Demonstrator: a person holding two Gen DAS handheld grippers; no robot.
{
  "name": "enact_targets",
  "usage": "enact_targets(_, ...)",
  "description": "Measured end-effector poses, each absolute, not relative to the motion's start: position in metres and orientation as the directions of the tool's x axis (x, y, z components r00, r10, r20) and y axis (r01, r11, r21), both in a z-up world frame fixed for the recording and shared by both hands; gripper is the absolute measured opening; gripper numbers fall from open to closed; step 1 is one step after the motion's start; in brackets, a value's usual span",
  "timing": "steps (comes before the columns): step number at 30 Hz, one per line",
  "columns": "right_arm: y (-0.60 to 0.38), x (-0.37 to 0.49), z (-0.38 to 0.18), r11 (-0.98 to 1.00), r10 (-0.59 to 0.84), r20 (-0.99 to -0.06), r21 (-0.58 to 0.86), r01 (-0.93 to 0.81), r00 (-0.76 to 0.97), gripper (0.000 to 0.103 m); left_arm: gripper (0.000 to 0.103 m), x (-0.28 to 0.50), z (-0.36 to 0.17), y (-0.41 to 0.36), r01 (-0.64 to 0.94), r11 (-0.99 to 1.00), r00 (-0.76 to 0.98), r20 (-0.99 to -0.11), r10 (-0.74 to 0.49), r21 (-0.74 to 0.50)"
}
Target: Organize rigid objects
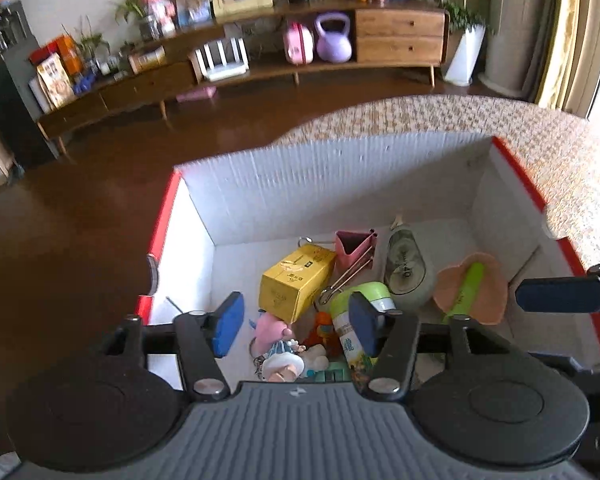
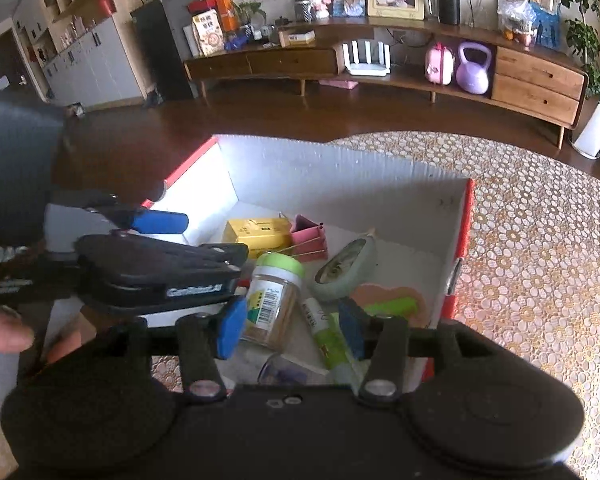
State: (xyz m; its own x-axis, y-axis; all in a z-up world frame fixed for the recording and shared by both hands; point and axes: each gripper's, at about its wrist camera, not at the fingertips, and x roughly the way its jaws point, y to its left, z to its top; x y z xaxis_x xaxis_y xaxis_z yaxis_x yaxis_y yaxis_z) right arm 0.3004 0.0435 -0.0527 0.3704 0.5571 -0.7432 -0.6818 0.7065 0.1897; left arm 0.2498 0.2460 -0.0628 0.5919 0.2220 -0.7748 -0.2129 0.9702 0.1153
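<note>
I have both grippers hovering over the white box (image 1: pixel 340 184) with the red rim, which sits on the patterned tablecloth (image 2: pixel 540 240). My left gripper (image 1: pixel 296 324) stands with its blue pads well apart and nothing between them; my right gripper (image 2: pixel 292 326) is likewise spread wide and empty, and from its camera I see the left tool crossing the box's near-left corner. The rigid things all lie inside the box, crowded toward the near side: a yellow carton (image 1: pixel 294 280) on its side, a pink binder clip (image 1: pixel 354 246) just beside it with its wire arms splayed, a jar with a green lid (image 2: pixel 274 296) tipped over, a pale green oval case (image 1: pixel 408 270), a green marker (image 1: pixel 466 286) resting on a peach flower-shaped piece (image 1: pixel 448 284), a glue stick (image 2: pixel 326 332) and a small doll (image 1: pixel 280 344). I judge the carton light and easily crushed at its faces, so I would pinch it across the short sides. The jar looks smooth and liable to roll; its lid or waist offers the surest bite. The clip is stiff steel, best taken by its body, not the wires. Whether this box is source or destination, I cannot settle from here.
</note>
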Motion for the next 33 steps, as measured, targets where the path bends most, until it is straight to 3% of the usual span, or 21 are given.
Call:
enact_targets(2, 0.037, 0.296, -0.049, 0.704, 0.568, -0.731, 0.195, -0.683, 0.378, 0.061, 0.060, 0.241, -0.054, 0.244, -0.213, 0.973, 0.615, -0.761, 0.207, 0.093)
enact_targets(8, 0.018, 0.279, -0.031, 0.687, 0.612, -0.682, 0.209, -0.696, 0.400, 0.065, 0.060, 0.212, -0.029, 0.230, -0.213, 0.972, 0.678, -0.702, 0.218, 0.096)
enact_targets(12, 0.004, 0.267, -0.018, 0.677, 0.638, -0.644, 0.208, -0.706, 0.423, 0.068, 0.074, 0.194, -0.013, 0.220, -0.220, 0.971, 0.717, -0.658, 0.228, 0.097)
enact_targets(15, -0.007, 0.260, -0.011, 0.672, 0.655, -0.622, 0.220, -0.707, 0.429, 0.072, 0.076, 0.182, -0.002, 0.214, -0.215, 0.972, 0.741, -0.634, 0.224, 0.092)
enact_targets(17, -0.012, 0.254, -0.008, 0.672, 0.661, -0.604, 0.213, -0.709, 0.445, 0.082, 0.077, 0.175, 0.003, 0.209, -0.216, 0.972, 0.751, -0.621, 0.223, 0.088)
enact_targets(20, -0.022, 0.246, -0.003, 0.664, 0.674, -0.581, 0.208, -0.718, 0.455, 0.084, 0.082, 0.164, 0.009, 0.205, -0.236, 0.968, 0.766, -0.597, 0.237, 0.081)
enact_targets(33, -0.060, 0.216, 0.013, 0.634, 0.734, -0.466, 0.209, -0.745, 0.494, 0.103, 0.085, 0.113, 0.022, 0.182, -0.244, 0.968, 0.822, -0.519, 0.234, 0.049)
